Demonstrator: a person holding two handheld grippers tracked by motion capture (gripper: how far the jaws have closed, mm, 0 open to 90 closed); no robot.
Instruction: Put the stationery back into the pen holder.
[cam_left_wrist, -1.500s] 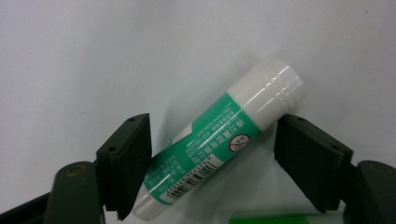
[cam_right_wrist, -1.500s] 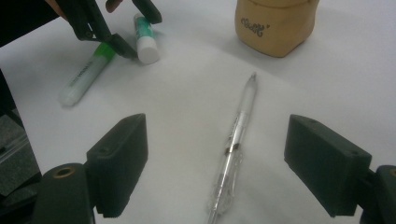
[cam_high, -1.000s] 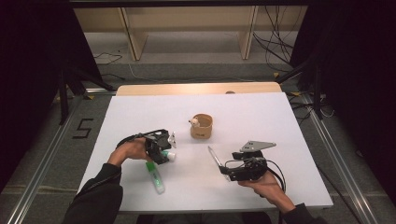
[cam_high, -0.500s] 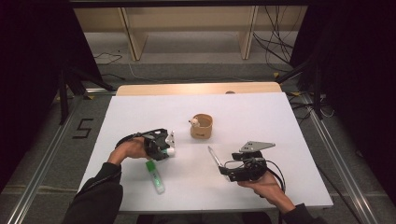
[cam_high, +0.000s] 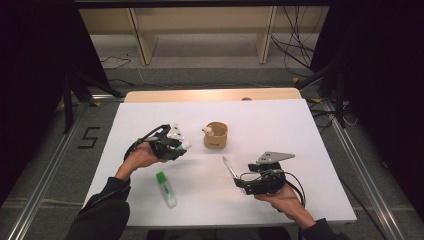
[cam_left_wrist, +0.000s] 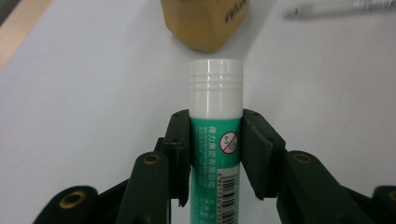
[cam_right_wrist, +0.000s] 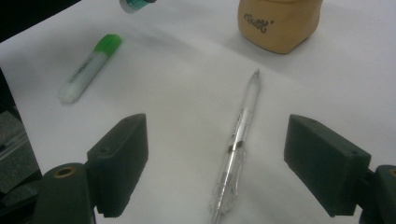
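Standing upright between left tool pads: glue stick.

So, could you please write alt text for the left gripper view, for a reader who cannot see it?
The left gripper grips a green glue stick between its two black jaws, the white cap pointing away from the camera. Beyond it on the white table stand a tan cup and, at upper right, a clear pen.

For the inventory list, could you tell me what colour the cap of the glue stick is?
White, with a green label below it; the glue stick shows best in the left gripper view.
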